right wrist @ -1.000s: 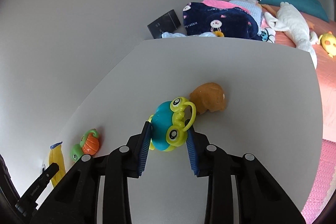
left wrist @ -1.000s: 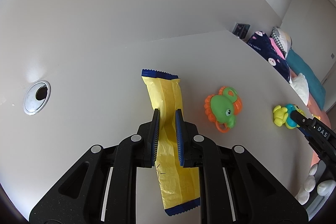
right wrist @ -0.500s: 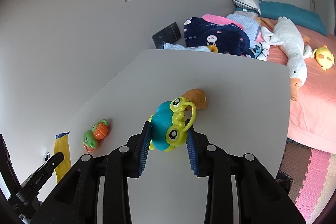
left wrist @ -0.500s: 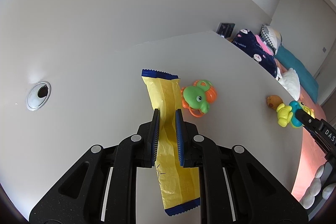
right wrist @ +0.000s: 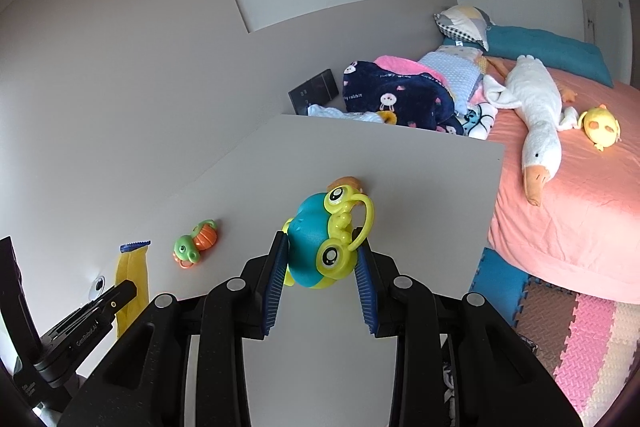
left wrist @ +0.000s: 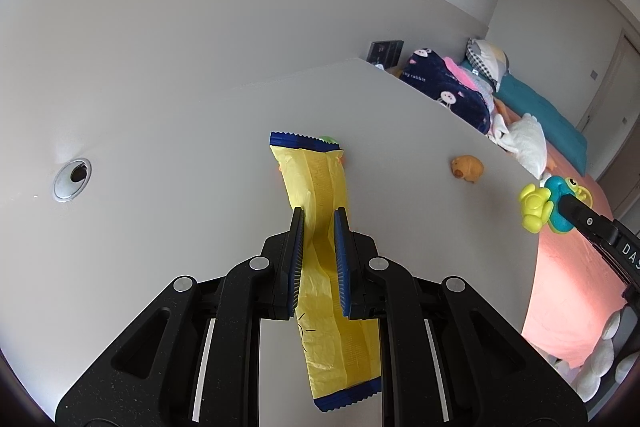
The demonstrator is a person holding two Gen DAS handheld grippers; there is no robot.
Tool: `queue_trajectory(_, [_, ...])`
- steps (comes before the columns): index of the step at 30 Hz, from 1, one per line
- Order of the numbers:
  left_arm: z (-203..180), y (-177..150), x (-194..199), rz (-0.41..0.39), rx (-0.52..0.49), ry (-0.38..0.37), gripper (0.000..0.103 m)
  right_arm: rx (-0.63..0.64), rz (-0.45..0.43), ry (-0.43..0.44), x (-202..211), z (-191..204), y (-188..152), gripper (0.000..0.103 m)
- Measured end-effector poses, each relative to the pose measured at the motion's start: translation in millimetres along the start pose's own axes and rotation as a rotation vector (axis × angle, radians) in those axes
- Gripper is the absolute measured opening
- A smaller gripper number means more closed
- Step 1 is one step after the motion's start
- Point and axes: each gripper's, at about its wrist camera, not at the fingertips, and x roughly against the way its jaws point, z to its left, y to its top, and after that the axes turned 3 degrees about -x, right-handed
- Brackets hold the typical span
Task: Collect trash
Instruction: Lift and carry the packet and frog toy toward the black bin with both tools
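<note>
Gripping yellow wrapper (left wrist: 320, 267) across its middle, left gripper (left wrist: 318, 223) has blue pads pressed tight on both sides; wrapper hangs above white table (left wrist: 160, 227), blue serrated ends sticking out front and back; right gripper (right wrist: 320, 255) clamped on teal-and-yellow frog toy (right wrist: 326, 243), held over table; green-and-orange toy (right wrist: 196, 239) lies on table between both grippers; small orange toy (left wrist: 466, 167) sits near table's far edge; white goose plush (right wrist: 536, 115) on pink bed (right wrist: 580, 207) beyond.
</note>
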Motion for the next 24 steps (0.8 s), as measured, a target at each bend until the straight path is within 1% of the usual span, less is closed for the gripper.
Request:
queue_trajectory(8, [-28.5,-10.1,17.1,-0.004,-0.044,-0.04,0.014,-0.01,-0.022,-0.019,28.0,-16.8,-6.6,0.035])
queue_trajectory(17, [-71.2,-28.5,29.7,0.003,-0.125,-0.094,0.014,-0.022,-0.053,-0.059,59.8,-40.2,-16.5,0.035])
queue_trajectory(24, [-101.8,-39.1,36.9,0.005,-0.17,-0.133,0.014,-0.048,-0.071,-0.082,82.8,-62.3,-23.5,0.035])
